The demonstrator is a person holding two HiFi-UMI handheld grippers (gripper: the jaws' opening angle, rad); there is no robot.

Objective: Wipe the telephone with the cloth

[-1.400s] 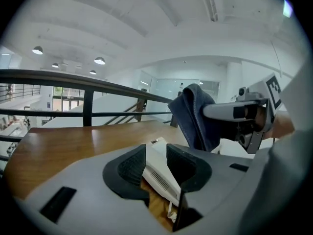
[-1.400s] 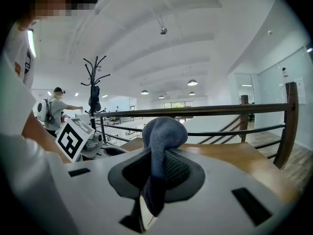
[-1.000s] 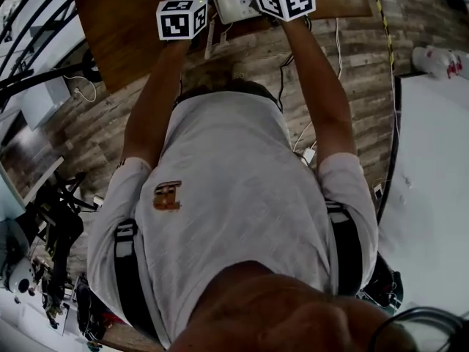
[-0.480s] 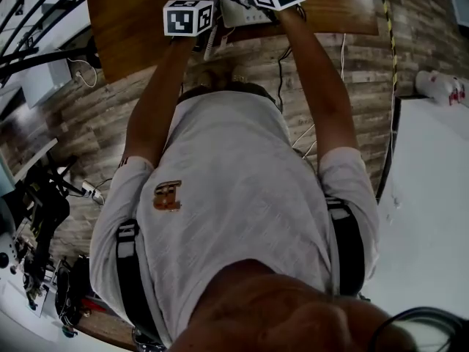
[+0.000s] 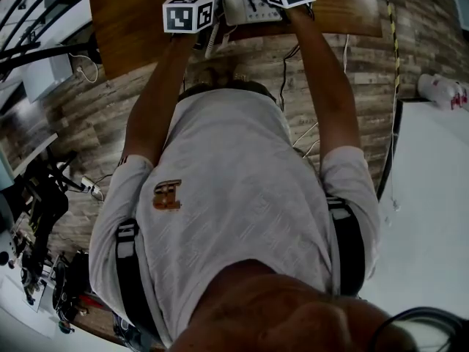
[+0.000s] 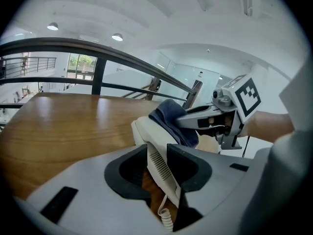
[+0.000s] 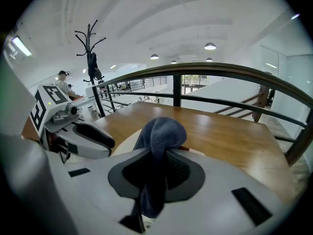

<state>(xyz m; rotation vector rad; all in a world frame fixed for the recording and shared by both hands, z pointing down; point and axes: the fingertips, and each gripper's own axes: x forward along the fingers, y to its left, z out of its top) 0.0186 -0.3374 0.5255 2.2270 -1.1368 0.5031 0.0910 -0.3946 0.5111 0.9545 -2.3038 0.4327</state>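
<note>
Mid-wipe: we grip the telephone handset [image 6: 146, 133] over the counter [image 6: 63, 126] in the left gripper's [image 6: 160, 168] closed fingers, the right gripper's [image 7: 154, 180] fingers pinching the blue cloth [image 7: 161, 131] against its upper end; most wiping probably remains.

On my feeds I count two grippers, the left gripper [image 6: 159, 168] and the right gripper [image 7: 154, 175]. There is one telephone [image 6: 145, 131], one cloth [image 7: 161, 131] and one tabletop [image 7: 225, 131]. Farther back I make out one coat stand [image 7: 91, 58].
</note>
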